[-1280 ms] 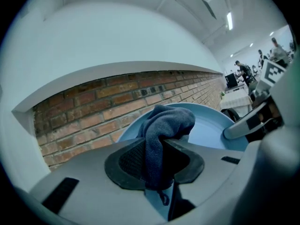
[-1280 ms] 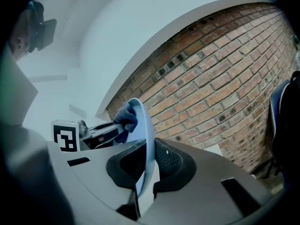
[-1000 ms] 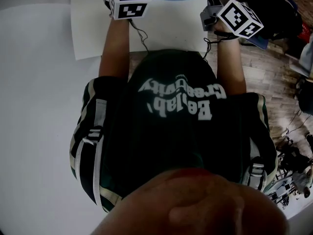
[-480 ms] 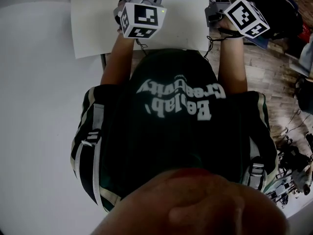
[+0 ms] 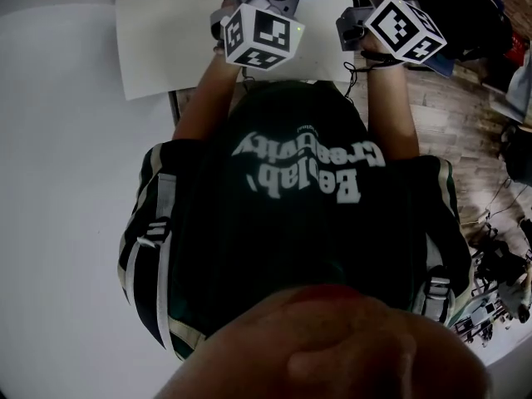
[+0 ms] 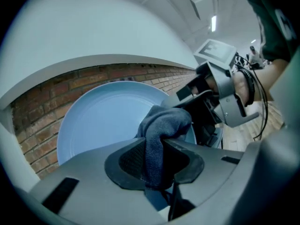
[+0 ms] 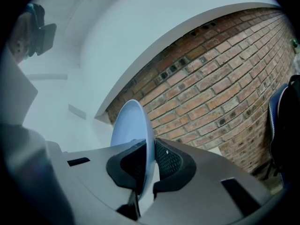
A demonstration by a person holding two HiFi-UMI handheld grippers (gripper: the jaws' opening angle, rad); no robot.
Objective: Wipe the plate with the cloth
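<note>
Plate [image 6: 101,121], pale blue, is held up on edge in front of the person, its rim pinched in the narrow jaws of the right gripper [image 7: 149,161]. Its broad face is turned toward the left gripper [image 6: 157,161], which is clamped on a bunched dark blue cloth [image 6: 164,123]. The cloth sits directly ahead of that face, low and near the gripped rim; contact cannot be confirmed. Judgement: a short forward push should begin the wipe.
</note>
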